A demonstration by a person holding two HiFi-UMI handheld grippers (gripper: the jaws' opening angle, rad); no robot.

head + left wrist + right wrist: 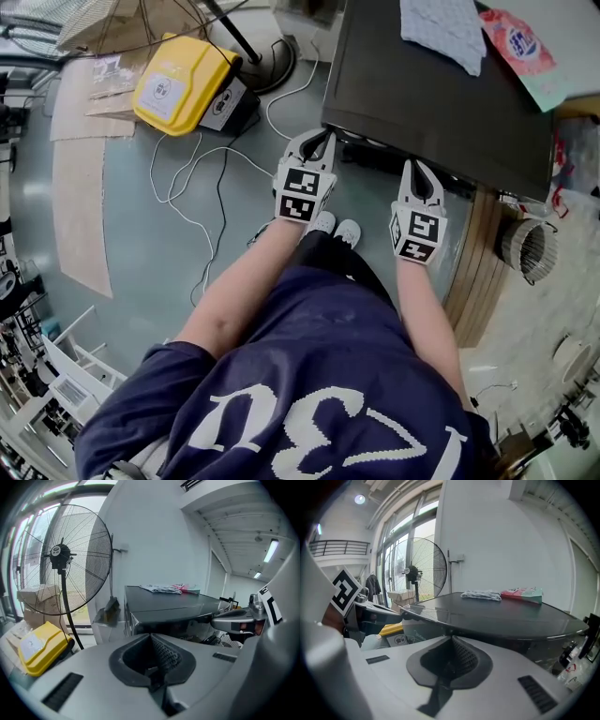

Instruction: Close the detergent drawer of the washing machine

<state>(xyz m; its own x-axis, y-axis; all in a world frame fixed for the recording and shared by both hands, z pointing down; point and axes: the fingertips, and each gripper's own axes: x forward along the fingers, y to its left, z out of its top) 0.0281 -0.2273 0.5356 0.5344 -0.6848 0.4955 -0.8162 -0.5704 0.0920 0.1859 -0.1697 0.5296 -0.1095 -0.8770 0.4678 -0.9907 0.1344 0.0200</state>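
Observation:
The washing machine [441, 103] is a dark box with a flat glossy top, right in front of me. Its upper front edge lies in shadow under the lid, and I cannot make out the detergent drawer there. My left gripper [316, 142] hovers just short of the machine's front left corner, shut and empty. My right gripper [416, 171] hangs beside it at the front edge, also shut with nothing in it. In the left gripper view the left gripper [152, 640] faces the machine's corner [140, 618]. In the right gripper view the right gripper [453, 641] sits under the lid's rim [487, 630].
A folded cloth [442, 28] and a pink packet [514, 39] lie on the lid. A yellow case [178, 82], a standing fan [63, 557] and loose white cables [202, 178] occupy the floor to the left. A ribbed hose [525, 246] lies to the right.

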